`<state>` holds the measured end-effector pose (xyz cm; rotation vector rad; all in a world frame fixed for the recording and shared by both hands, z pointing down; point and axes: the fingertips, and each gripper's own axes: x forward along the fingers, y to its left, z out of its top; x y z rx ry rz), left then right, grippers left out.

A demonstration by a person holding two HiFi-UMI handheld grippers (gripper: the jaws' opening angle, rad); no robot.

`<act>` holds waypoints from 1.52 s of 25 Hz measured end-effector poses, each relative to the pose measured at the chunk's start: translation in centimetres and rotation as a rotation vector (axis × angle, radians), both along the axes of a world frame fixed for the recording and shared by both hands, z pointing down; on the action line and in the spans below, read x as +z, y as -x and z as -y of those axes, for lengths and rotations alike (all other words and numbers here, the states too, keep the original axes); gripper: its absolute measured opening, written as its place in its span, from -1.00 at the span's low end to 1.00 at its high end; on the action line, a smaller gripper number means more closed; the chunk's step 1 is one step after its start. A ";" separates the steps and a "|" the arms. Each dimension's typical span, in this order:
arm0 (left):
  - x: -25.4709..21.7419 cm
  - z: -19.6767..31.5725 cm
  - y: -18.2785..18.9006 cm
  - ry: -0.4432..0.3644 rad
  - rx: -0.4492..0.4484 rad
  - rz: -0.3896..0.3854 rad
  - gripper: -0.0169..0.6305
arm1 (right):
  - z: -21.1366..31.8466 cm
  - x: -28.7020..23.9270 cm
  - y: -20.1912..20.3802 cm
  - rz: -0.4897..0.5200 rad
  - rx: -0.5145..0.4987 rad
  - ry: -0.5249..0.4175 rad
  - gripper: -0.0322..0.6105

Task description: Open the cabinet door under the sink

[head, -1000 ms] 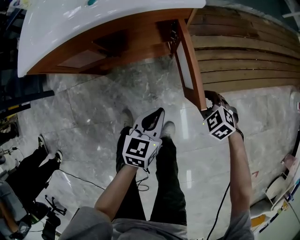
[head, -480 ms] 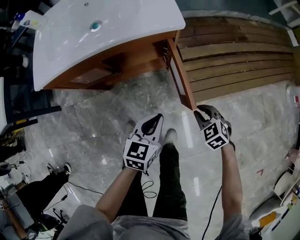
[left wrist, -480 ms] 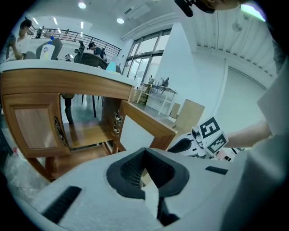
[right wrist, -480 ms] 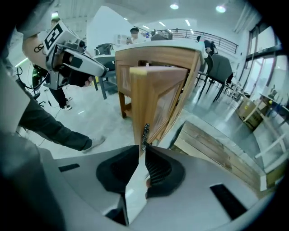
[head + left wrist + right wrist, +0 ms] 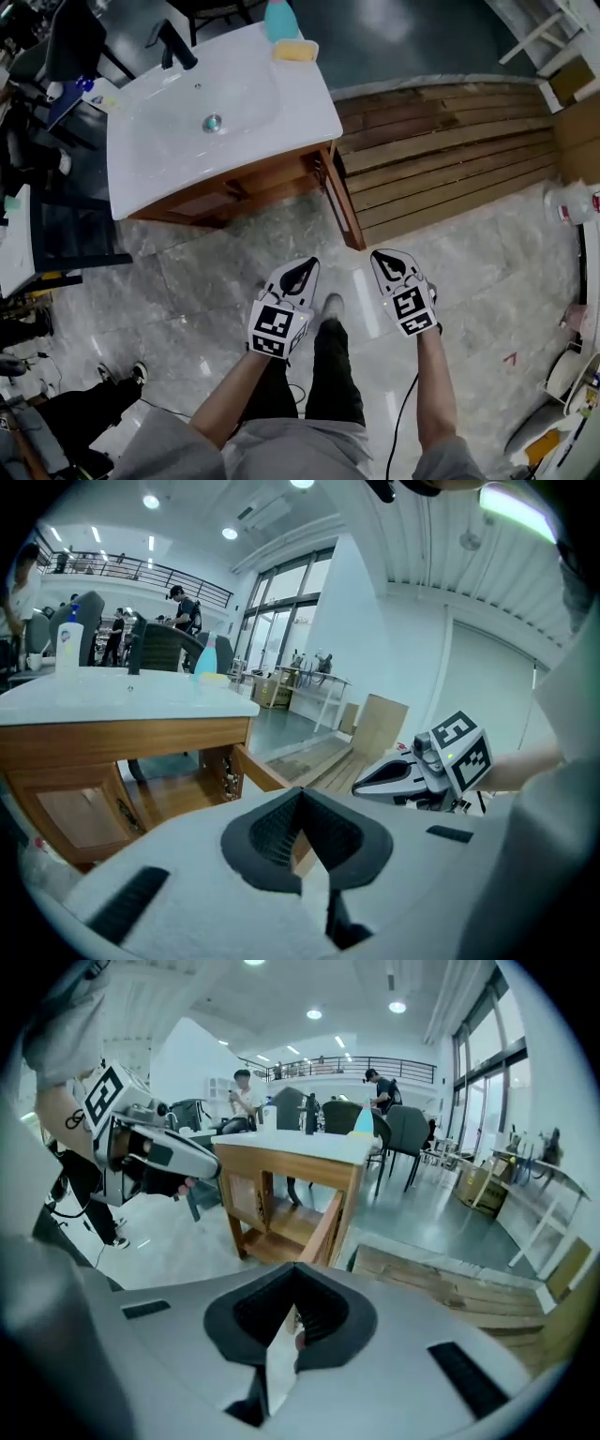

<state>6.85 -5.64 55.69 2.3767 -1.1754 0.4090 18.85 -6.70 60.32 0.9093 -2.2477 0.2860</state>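
Note:
The white sink (image 5: 216,108) sits on a wooden cabinet (image 5: 272,183). Its right door (image 5: 345,208) stands swung out toward me, edge-on, and the inside shelf shows. The left door panel (image 5: 70,813) looks closed. My left gripper (image 5: 300,270) is shut and empty, hanging over the floor in front of the cabinet. My right gripper (image 5: 386,260) is also shut with nothing in it, a short way right of the door's free edge and not touching it. The open door (image 5: 328,1227) lies just ahead in the right gripper view, with the left gripper (image 5: 211,1168) to its left.
A wooden plank platform (image 5: 450,150) runs to the right of the cabinet. A blue bottle (image 5: 279,17), a yellow sponge (image 5: 296,50) and a black faucet (image 5: 173,42) sit on the sink's top. Another person's legs (image 5: 56,412) and a dark frame (image 5: 66,234) stand at left.
My right gripper left the door's lower edge and drew back toward me. The door stays open. The head view has pulled up and back, so the whole sink now shows.

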 end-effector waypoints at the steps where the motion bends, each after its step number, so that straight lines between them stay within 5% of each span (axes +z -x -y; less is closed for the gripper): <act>1: -1.2 0.0 0.0 -0.007 0.006 -0.001 -0.92 | -0.1 -1.5 0.3 0.021 0.014 -0.010 -0.87; 19: -20.5 2.2 -0.2 -0.206 0.094 -0.068 -0.92 | 1.7 -24.5 3.5 0.386 0.264 -0.247 -0.87; 31: -28.6 2.6 0.0 -0.369 0.158 -0.110 -0.92 | 0.6 -33.4 4.9 0.551 0.348 -0.384 -0.88; 38: -31.2 3.0 1.2 -0.429 0.152 -0.135 -0.92 | 0.4 -35.6 7.4 0.573 0.312 -0.427 -0.88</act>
